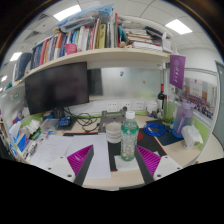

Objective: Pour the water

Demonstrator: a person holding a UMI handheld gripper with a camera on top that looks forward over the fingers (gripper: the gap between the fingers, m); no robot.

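Note:
A clear water bottle [129, 137] with a green label and white cap stands upright on the desk, just ahead of my fingers and a little right of their middle. A pale cup [113, 131] stands right beside it on its left. My gripper [112, 163] is open and empty. Its pink pads [80, 158] spread wide on either side, short of the bottle and cup. Both things rest on a white sheet [100, 160] on the desk.
A dark monitor [56, 86] stands at the back left under a shelf of books [85, 40]. A dark bottle [161, 99] and a purple-tinted container [184, 118] stand at the right. A blue item [155, 130] lies behind the bottle. Cables and clutter lie at the left.

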